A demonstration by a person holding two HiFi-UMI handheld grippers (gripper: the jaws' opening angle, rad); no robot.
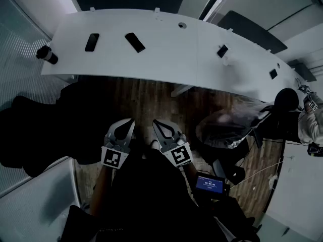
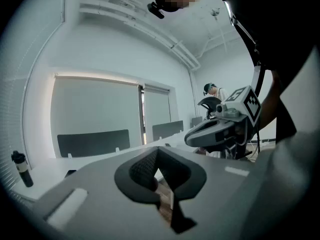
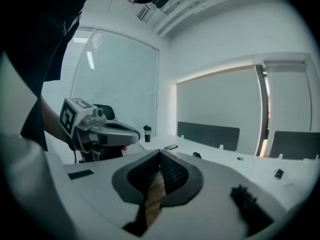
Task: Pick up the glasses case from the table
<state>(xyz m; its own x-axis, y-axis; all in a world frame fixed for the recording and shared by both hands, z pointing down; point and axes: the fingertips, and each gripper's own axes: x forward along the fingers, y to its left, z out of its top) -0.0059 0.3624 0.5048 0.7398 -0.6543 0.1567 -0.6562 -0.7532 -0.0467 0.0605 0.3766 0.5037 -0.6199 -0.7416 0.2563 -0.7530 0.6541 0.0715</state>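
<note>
Two flat dark oblong objects [image 1: 92, 42] [image 1: 135, 42] lie on the long white table [image 1: 166, 49]; I cannot tell which one is the glasses case. One of them shows in the right gripper view [image 3: 170, 147]. My left gripper [image 1: 131, 121] and right gripper [image 1: 155, 122] hang side by side over the wooden floor, well short of the table's near edge. Both are shut with nothing between the jaws. In its own view, each pair of jaws meets at the tip, left [image 2: 157, 152] and right [image 3: 160, 155]. The other gripper shows beside them, right [image 2: 220, 126] and left [image 3: 107, 129].
A dark bottle [image 1: 46, 54] stands at the table's left end. Small dark items [image 1: 222, 50] [image 1: 273, 73] lie further right. A bin with a clear plastic bag [image 1: 227, 127], a small blue-lit screen [image 1: 209, 184] and a seated person [image 1: 310, 120] are on the right.
</note>
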